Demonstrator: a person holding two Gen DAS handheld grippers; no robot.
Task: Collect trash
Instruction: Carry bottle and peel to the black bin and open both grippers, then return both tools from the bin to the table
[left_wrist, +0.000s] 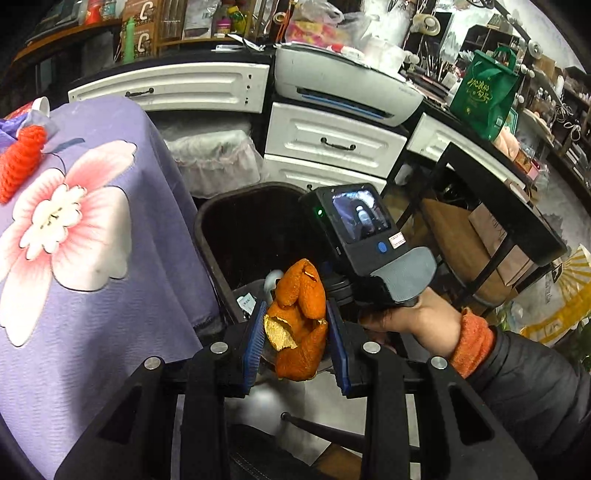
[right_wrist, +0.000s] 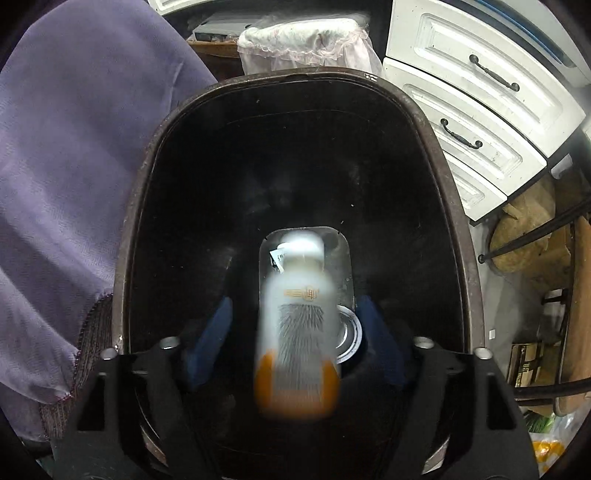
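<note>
Closest to me, my left gripper (left_wrist: 295, 328) is clamped on a curled piece of orange peel (left_wrist: 299, 321), its blue pads (left_wrist: 255, 339) pressing both sides so the peel stands up between them. I hold it just short of the dark bin (left_wrist: 236, 206), I judge so that it can go in once the opening is free.

My right gripper (right_wrist: 295, 332) hangs directly above the bin's mouth, pointing down into it. Its blue pads (right_wrist: 210, 332) are spread wide apart, and neither touches the white bottle with the orange base (right_wrist: 295, 332) between them. The bottle is smeared with motion blur, so I judge it is dropping, cap first, into the bin; that is why the fingers stand open over the middle of the opening and not near the rim (right_wrist: 140, 184).

Deep in the bin lies a clear plastic tray (right_wrist: 340, 251) and a round metal can end (right_wrist: 349, 332), trash already collected.

Beside the bin, to the left, a purple cloth (left_wrist: 110, 221) with a pink flower drapes over a table. Behind the bin stand white drawers (left_wrist: 332, 144).
</note>
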